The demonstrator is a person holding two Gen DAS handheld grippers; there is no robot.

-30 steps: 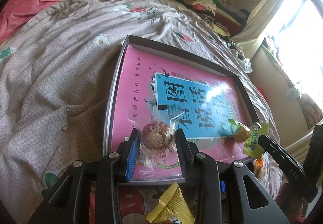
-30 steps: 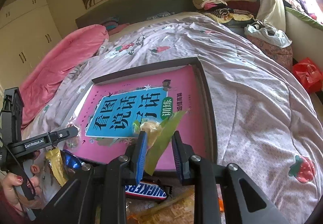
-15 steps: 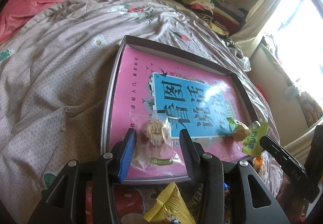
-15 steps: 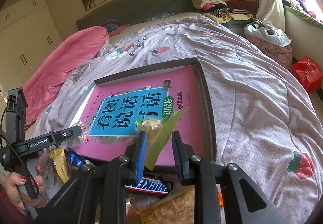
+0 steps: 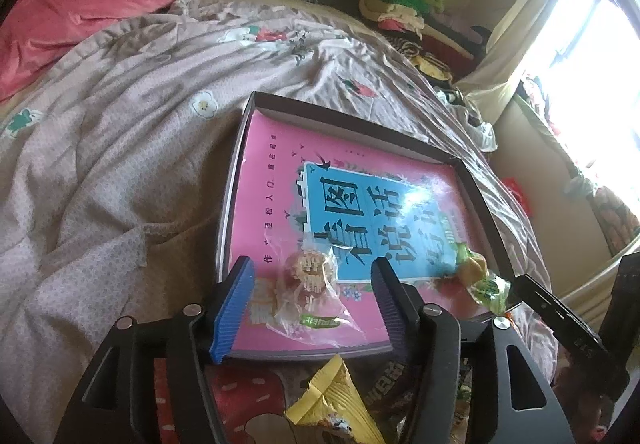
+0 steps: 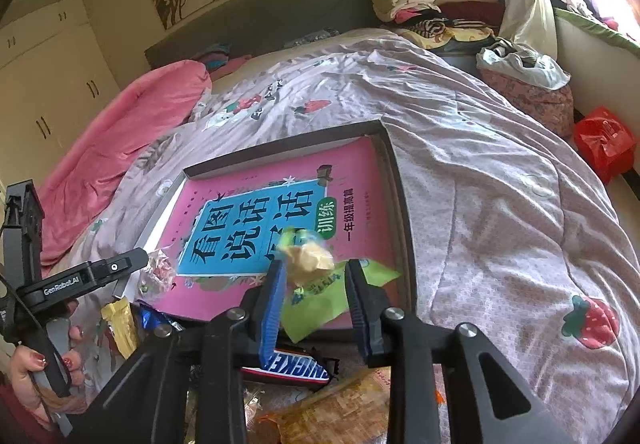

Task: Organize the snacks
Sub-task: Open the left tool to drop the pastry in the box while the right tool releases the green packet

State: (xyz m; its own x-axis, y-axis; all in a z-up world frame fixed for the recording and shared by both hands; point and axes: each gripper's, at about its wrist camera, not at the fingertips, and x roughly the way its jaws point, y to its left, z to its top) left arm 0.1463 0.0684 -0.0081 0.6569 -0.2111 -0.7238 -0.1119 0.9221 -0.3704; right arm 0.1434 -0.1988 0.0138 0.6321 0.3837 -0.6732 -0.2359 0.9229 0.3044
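Fingers (image 5: 234,308) of the left gripper (image 5: 314,300) have just been opening and are now spread well apart, so the clear-wrapped snack (image 5: 310,284) between them is left lying loose on the pink book (image 5: 272,179) inside the shallow tray (image 5: 348,119). Both grippers are angled down at that tray. Right gripper (image 6: 316,296) jaws have just been eased apart a little; the green-wrapped snack (image 6: 320,296) sits between them over the book's near edge, apparently no longer pinched.
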